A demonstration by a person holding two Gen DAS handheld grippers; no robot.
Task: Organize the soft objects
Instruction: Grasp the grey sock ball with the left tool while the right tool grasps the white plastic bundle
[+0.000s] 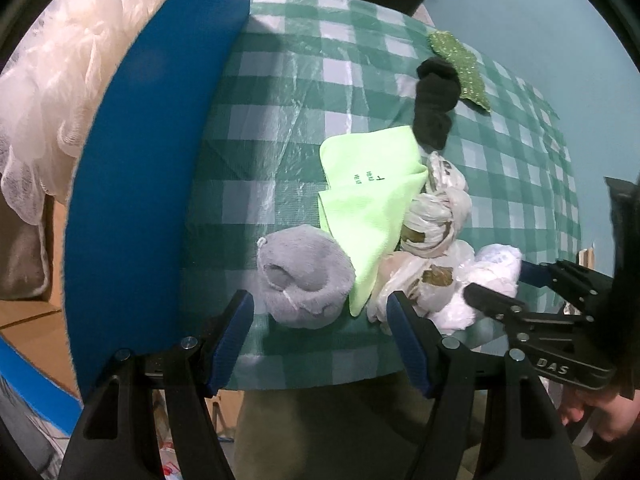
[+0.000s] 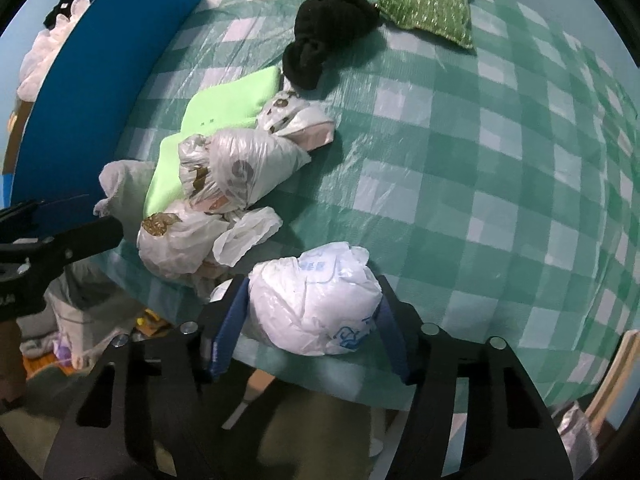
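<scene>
A row of soft things lies on the green checked tablecloth: a grey sock ball, a lime cloth, knotted plastic bags, a black sock bundle and a green glitter pouch. My left gripper is open, its blue pads just in front of the grey sock ball. My right gripper is shut on a white plastic bag at the table's near edge; it also shows in the left wrist view.
A blue bin wall stands at the table's left, with a white mesh bath sponge inside it. In the right wrist view the cloth stretches to the right of the row. Clutter lies on the floor below.
</scene>
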